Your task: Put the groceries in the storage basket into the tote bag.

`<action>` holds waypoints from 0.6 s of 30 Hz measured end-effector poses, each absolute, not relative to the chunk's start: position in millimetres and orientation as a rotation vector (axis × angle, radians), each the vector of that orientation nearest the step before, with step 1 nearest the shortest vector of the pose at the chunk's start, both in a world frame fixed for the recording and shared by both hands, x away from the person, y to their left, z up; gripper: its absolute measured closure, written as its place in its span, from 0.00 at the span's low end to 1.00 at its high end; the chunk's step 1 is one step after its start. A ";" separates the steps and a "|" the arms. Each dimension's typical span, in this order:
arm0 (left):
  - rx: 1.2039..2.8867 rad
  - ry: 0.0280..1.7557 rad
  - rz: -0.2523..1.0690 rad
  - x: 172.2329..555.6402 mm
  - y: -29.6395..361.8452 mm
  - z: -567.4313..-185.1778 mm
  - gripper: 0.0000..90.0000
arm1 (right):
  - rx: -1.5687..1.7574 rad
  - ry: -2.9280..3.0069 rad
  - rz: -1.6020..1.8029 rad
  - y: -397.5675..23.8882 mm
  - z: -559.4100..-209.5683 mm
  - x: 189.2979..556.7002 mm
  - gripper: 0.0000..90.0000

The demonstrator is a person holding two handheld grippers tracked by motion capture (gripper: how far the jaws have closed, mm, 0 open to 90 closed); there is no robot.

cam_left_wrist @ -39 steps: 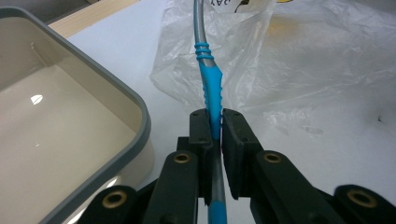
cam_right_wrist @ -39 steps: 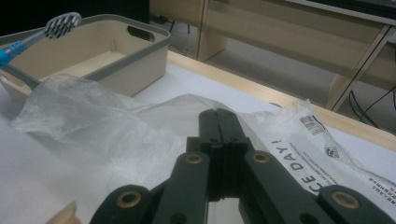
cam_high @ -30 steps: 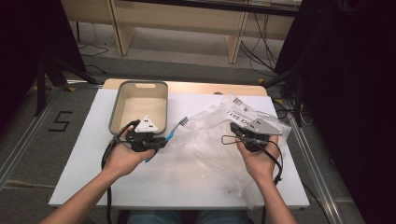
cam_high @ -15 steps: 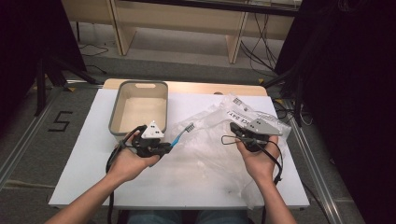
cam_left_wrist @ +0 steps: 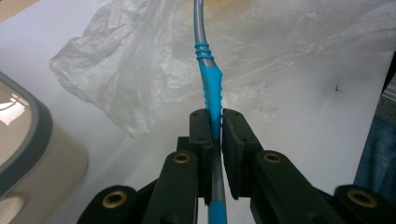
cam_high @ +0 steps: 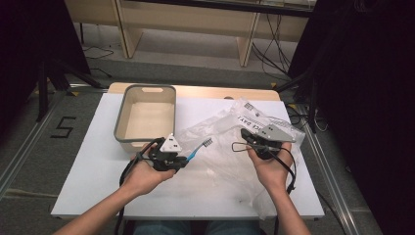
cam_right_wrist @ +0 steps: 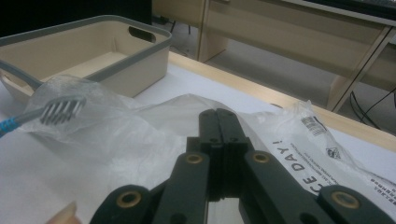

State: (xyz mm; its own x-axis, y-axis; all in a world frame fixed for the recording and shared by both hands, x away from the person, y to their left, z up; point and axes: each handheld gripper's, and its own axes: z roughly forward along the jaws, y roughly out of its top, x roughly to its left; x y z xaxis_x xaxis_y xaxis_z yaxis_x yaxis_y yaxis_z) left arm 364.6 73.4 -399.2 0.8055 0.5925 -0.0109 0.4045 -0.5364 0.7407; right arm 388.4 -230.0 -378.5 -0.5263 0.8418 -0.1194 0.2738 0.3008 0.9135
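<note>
A: Looking down from the high view, the white table (cam_high: 98, 166) carries the beige bin (cam_high: 145, 117) at its far left and the clear plastic bag (cam_high: 230, 147) sprawled toward its right edge.

B: Bare table lies near the person. The left gripper (cam_left_wrist: 215, 126) is clamped on the blue toothbrush (cam_left_wrist: 208, 88) handle (the left gripper view shows that closely).

A: The right gripper view catches the bristles over the bag.

B: The right gripper (cam_right_wrist: 218, 122) has its jaws pressed together; whether they pinch the bag, I cannot tell.
</note>
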 end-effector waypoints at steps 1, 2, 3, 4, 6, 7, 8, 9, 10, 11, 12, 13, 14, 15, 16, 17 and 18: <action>2.210 0.728 0.310 363.6 70.1 -401.1 0.92 | 0.990 1.966 1.208 -230.0 -378.5 388.4 1.00; 2.217 0.721 0.311 363.6 69.1 -401.9 0.92 | 0.989 1.966 1.208 -230.0 -378.5 388.3 1.00; 2.221 0.721 0.307 363.3 67.9 -402.7 0.92 | 0.989 1.966 1.208 -230.0 -378.5 388.3 1.00; 2.223 0.722 0.306 363.1 66.4 -403.7 0.92 | 0.990 1.965 1.208 -230.0 -378.5 388.3 1.00; 2.228 0.720 0.301 363.2 63.8 -405.4 0.92 | 0.986 1.966 1.208 -229.8 -378.4 388.3 1.00; 2.235 0.719 0.301 363.3 62.6 -405.9 0.92 | 0.986 1.968 1.209 -229.8 -378.4 388.2 1.00; 2.235 0.721 0.300 363.6 61.1 -406.7 0.92 | 0.985 1.968 1.209 -229.6 -378.5 388.2 1.00; 2.241 0.720 0.298 364.0 59.9 -407.2 0.92 | 0.985 1.968 1.208 -229.5 -378.4 388.1 1.00; 2.241 0.720 0.298 364.0 59.9 -407.2 0.92 | 0.985 1.968 1.209 -229.3 -378.4 387.9 1.00; 2.244 0.723 0.292 365.1 56.9 -408.5 0.92 | 0.985 1.968 1.209 -229.3 -378.3 387.9 1.00; 2.246 0.723 0.293 365.6 55.2 -409.0 0.92 | 0.983 1.967 1.210 -229.2 -378.2 388.0 1.00; 2.246 0.726 0.293 365.9 53.2 -409.6 0.92 | 0.983 1.967 1.211 -229.1 -378.1 387.9 1.00; 2.246 0.726 0.293 365.9 53.2 -409.6 0.92 | 0.983 1.967 1.212 -229.0 -377.9 387.8 1.00; 2.253 0.728 0.286 367.2 49.4 -410.5 0.92 | 0.983 1.967 1.212 -228.8 -377.8 387.7 1.00; 2.257 0.727 0.287 367.8 47.5 -410.9 0.92 | 0.982 1.967 1.212 -228.7 -377.7 387.6 1.00; 2.259 0.727 0.288 368.5 45.4 -411.2 0.92 | 0.981 1.968 1.211 -228.5 -377.6 387.5 1.00; 2.261 0.728 0.287 369.2 43.2 -411.5 0.92 | 0.981 1.968 1.211 -228.4 -377.6 387.5 1.00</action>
State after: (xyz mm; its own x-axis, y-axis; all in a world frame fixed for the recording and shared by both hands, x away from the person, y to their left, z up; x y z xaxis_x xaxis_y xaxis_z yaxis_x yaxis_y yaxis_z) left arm 369.2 43.2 -411.5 0.8147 0.5798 -0.0106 0.4162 -0.5720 0.7068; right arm 387.5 -228.4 -377.6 -0.5316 0.8382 -0.1221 0.2689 0.3036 0.9141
